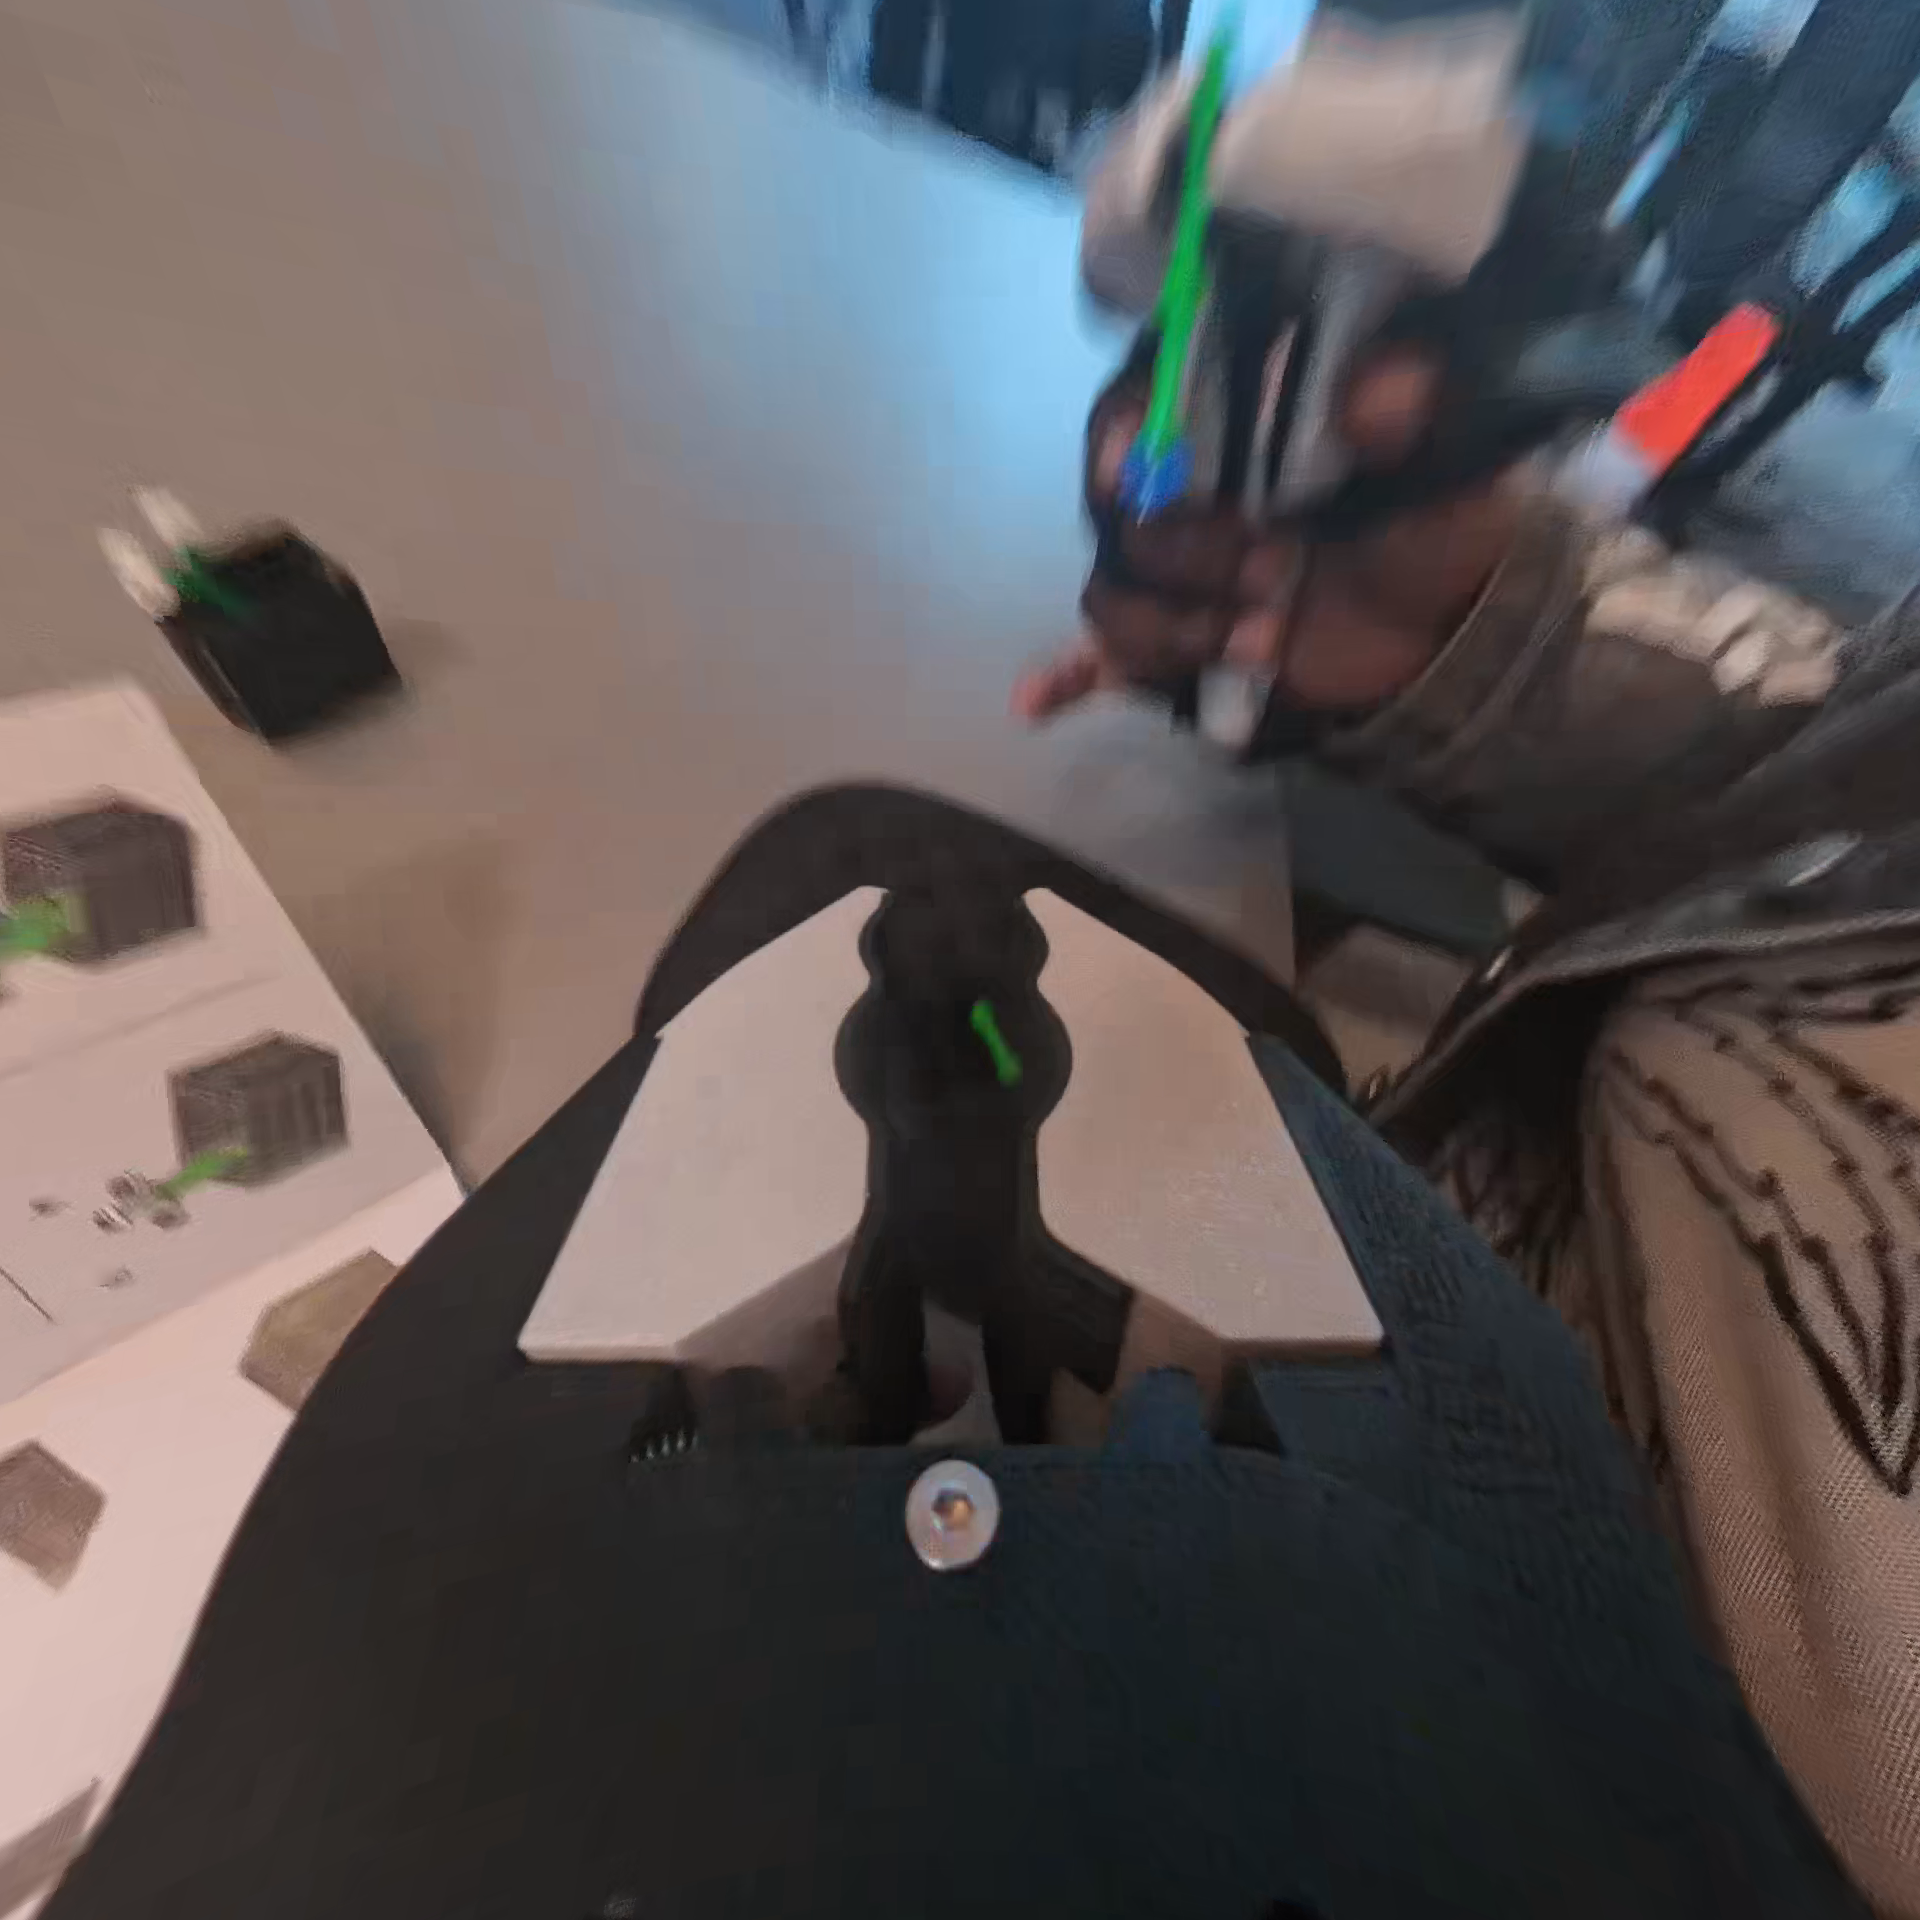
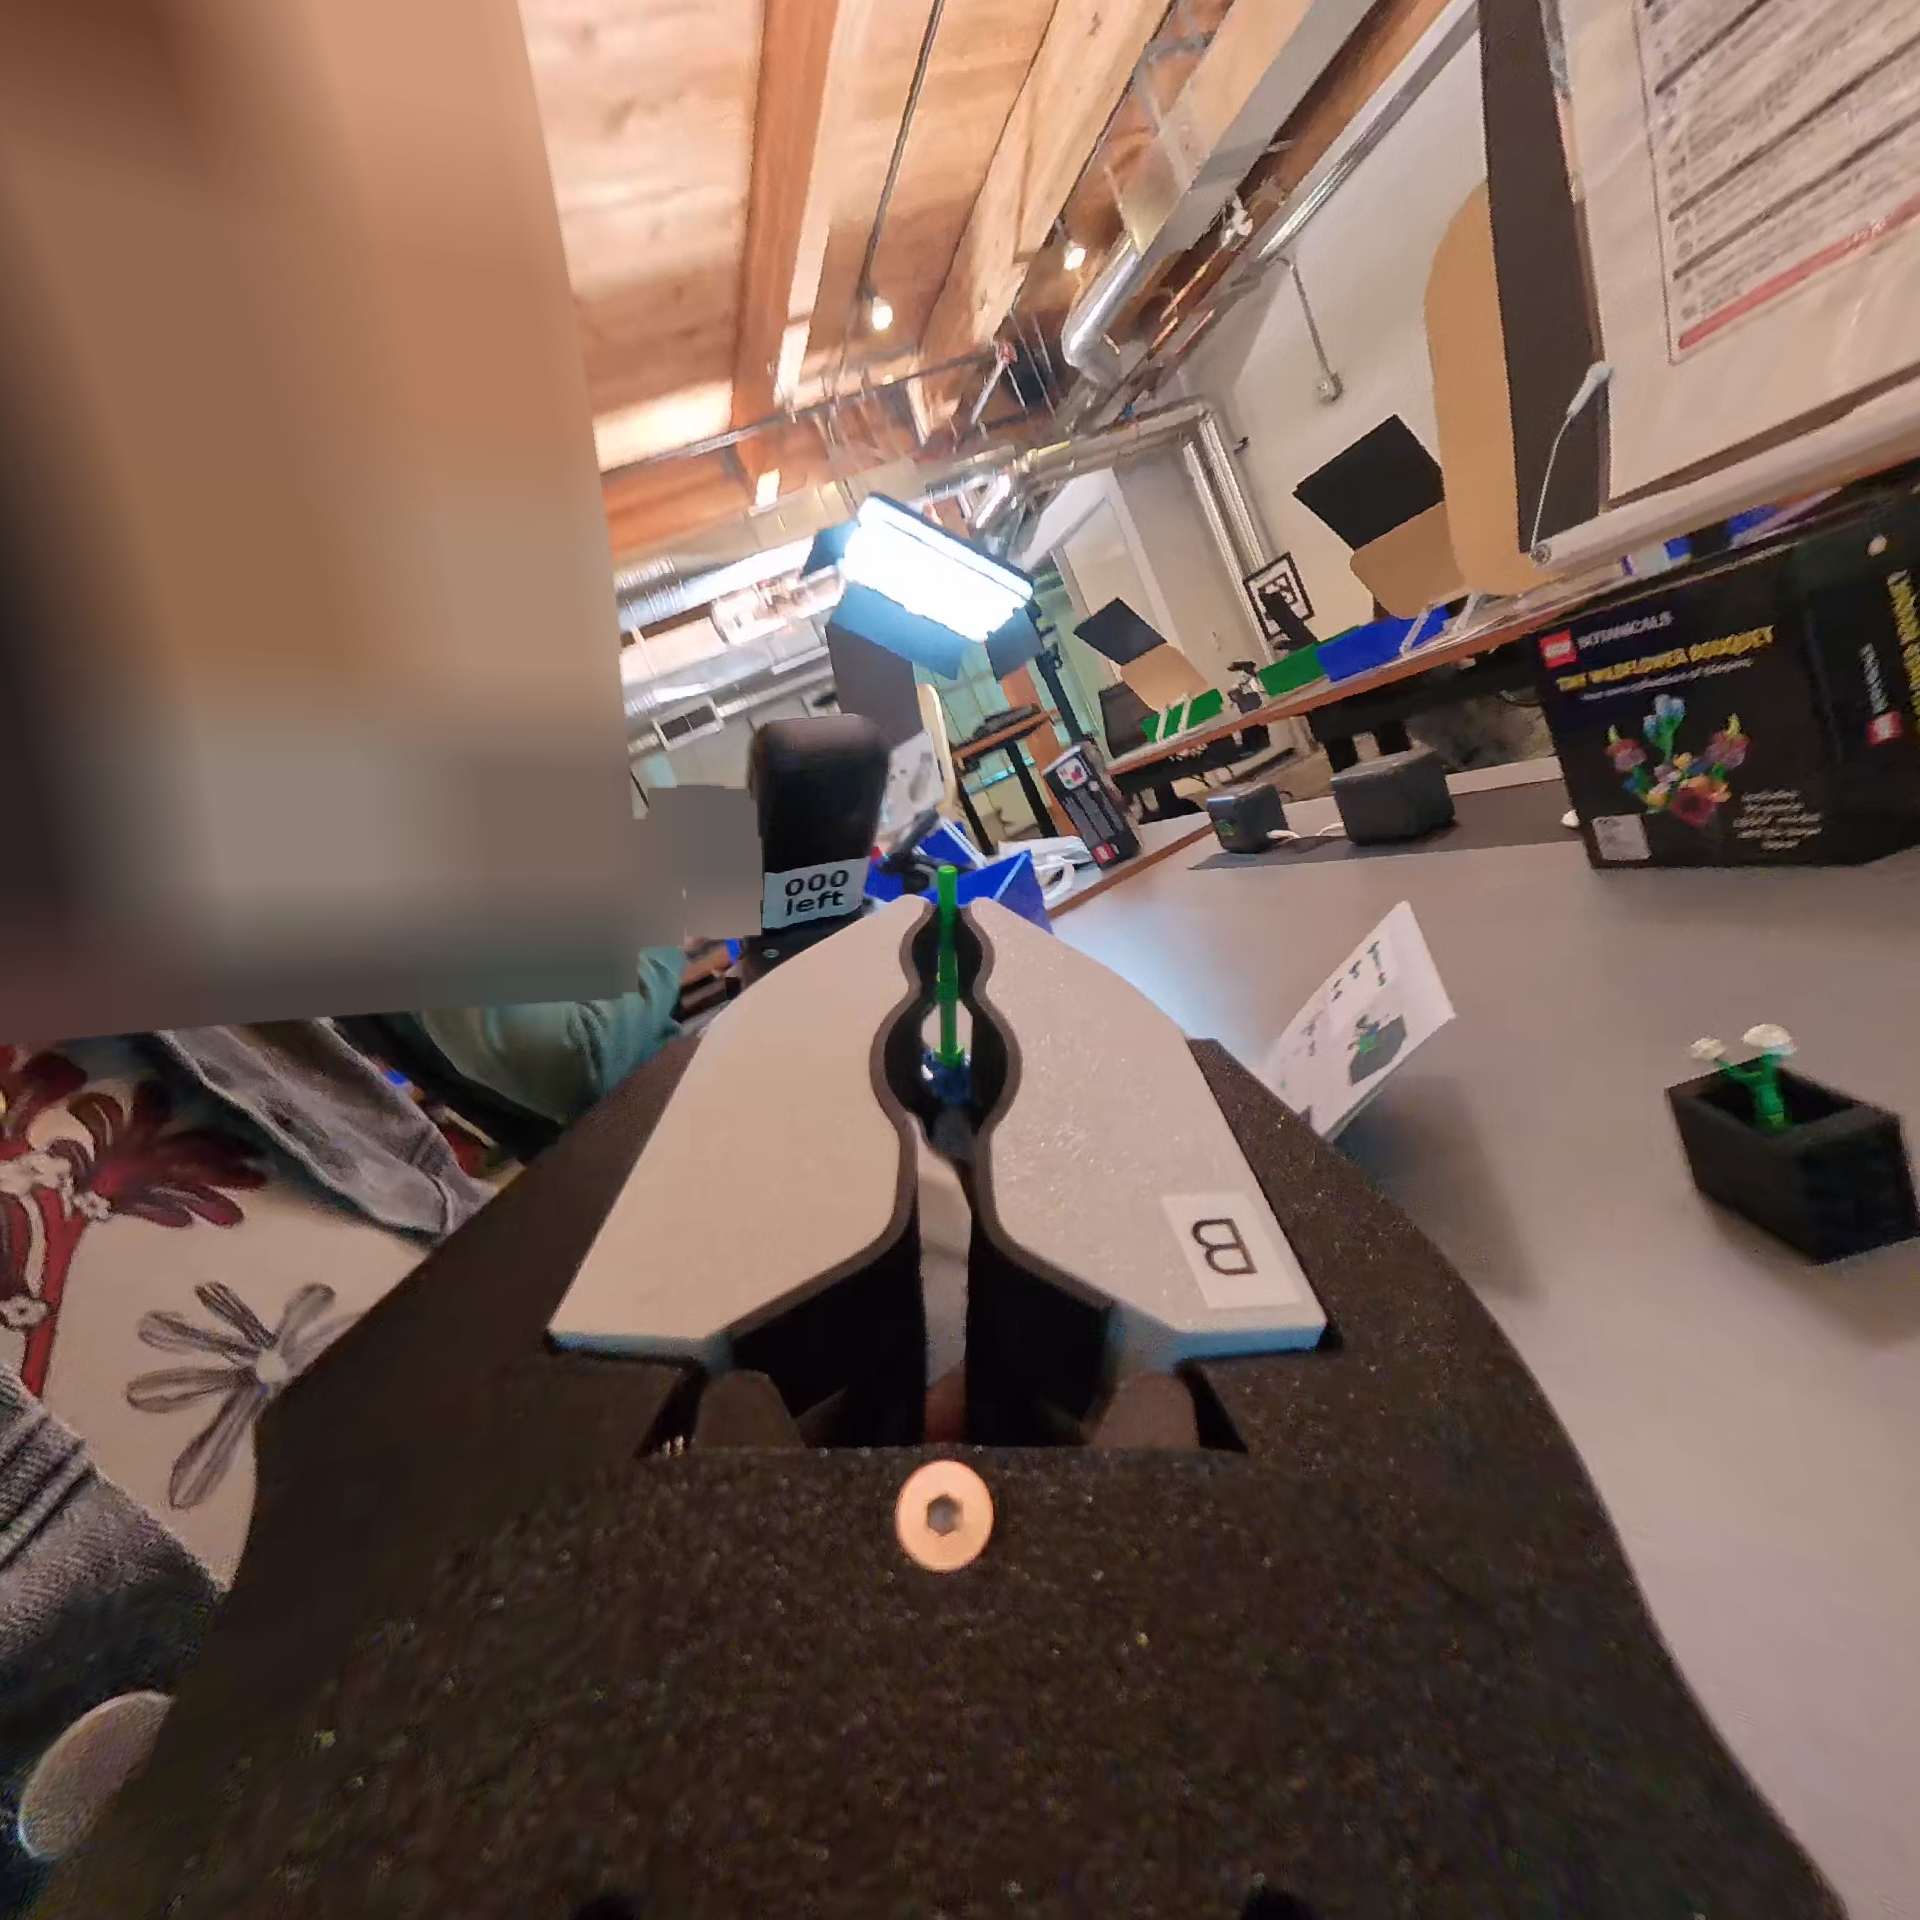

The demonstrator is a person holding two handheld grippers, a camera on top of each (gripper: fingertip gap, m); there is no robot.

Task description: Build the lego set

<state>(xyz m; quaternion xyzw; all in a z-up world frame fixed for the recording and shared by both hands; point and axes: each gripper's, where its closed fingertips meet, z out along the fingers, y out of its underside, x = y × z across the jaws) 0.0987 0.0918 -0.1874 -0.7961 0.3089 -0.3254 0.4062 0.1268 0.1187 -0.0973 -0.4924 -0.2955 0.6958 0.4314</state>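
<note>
Both sets of fingers are closed, our right gripper (image 2: 948, 997) pinching a thin green plastic stem (image 2: 947, 977) pointing away along them, our left gripper (image 1: 951, 997) nipping a short green peg (image 1: 994, 1041), while the black brick planter (image 2: 1803, 1164) sits near right on the worktop (image 2: 1558, 1039).

Exposed wooden ceiling beams (image 2: 800, 208), silver ducts (image 2: 1117, 291), a bright panel light (image 2: 935, 566), long worktables (image 2: 1351, 686).

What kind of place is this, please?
Probably a workshop or lab: exposed wooden ceiling beams and metal ducts, a bright studio light panel, and long worktables carrying blue and green bins.
</note>
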